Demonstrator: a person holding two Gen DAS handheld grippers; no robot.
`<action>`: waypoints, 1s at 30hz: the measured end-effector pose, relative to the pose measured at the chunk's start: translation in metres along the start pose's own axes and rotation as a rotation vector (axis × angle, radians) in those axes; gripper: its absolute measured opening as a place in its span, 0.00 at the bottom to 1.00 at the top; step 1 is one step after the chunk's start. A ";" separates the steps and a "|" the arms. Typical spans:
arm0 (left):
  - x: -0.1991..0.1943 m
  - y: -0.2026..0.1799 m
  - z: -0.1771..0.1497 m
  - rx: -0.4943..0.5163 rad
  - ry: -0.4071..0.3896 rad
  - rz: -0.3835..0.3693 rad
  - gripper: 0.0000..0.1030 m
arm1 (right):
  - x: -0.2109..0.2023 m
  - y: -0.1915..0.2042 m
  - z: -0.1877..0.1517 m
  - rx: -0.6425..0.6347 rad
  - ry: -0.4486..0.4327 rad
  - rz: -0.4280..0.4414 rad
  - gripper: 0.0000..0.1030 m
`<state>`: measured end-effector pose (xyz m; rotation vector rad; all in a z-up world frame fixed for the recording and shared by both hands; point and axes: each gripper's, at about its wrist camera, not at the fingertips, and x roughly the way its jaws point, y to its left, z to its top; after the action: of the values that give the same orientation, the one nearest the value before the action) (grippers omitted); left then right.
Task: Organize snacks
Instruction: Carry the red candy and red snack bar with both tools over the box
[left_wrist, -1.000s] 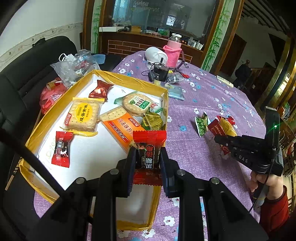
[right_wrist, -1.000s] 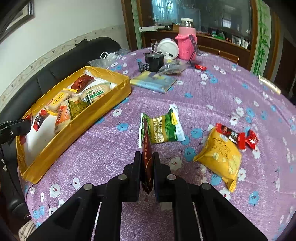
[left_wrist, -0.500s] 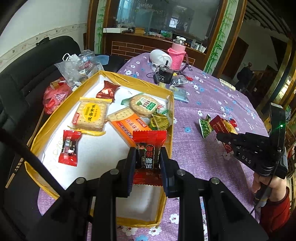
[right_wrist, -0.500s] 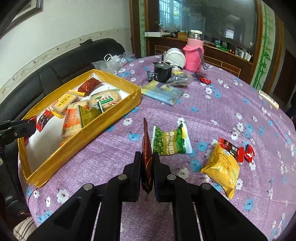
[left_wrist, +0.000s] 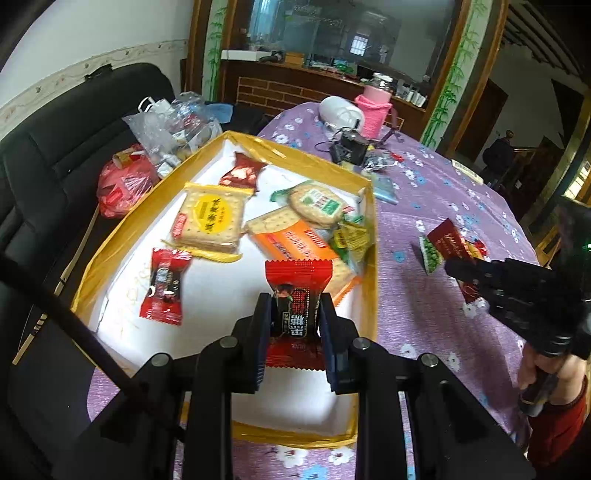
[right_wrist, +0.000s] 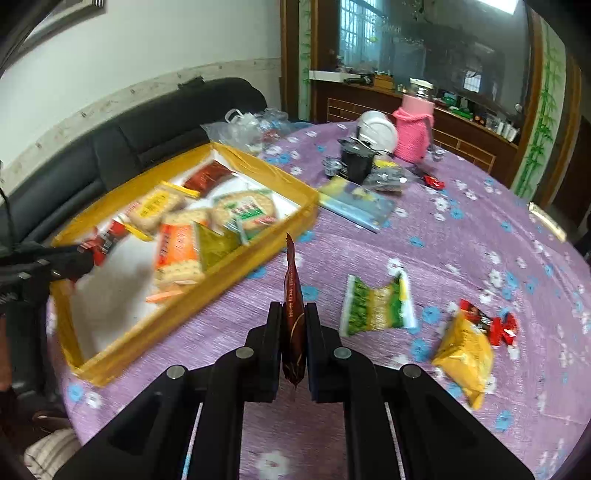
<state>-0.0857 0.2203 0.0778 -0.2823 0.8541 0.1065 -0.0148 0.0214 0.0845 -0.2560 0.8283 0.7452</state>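
Already the left hand-held gripper (left_wrist: 293, 321) was clamped on a red candy (left_wrist: 297, 295) over the near end of the yellow box (left_wrist: 371, 295), where bare white floor lay open. The right hand-held gripper (right_wrist: 293, 328) pinched a dark red sachet (right_wrist: 293, 295) above the desk (right_wrist: 461, 240), short of the box wall. Several snacks were boxed; a green packet (right_wrist: 376, 306), a yellow bag (right_wrist: 465, 354) and what looked like red candy (right_wrist: 491, 325) remained outside, with clear cloth between.

Soft daylight, perhaps from windows; fisheye bending edges (dark corners); right view motion-blurred
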 end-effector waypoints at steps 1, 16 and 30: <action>0.001 0.004 -0.001 -0.009 0.004 0.004 0.26 | -0.001 0.002 0.001 0.011 0.001 0.045 0.09; 0.024 0.048 -0.006 -0.102 0.073 0.101 0.26 | 0.043 0.076 0.008 0.032 0.132 0.447 0.09; 0.052 0.054 0.013 -0.037 0.120 0.228 0.26 | 0.091 0.101 0.031 -0.021 0.156 0.323 0.09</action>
<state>-0.0536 0.2747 0.0358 -0.2270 1.0027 0.3211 -0.0264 0.1543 0.0447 -0.2025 1.0240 1.0459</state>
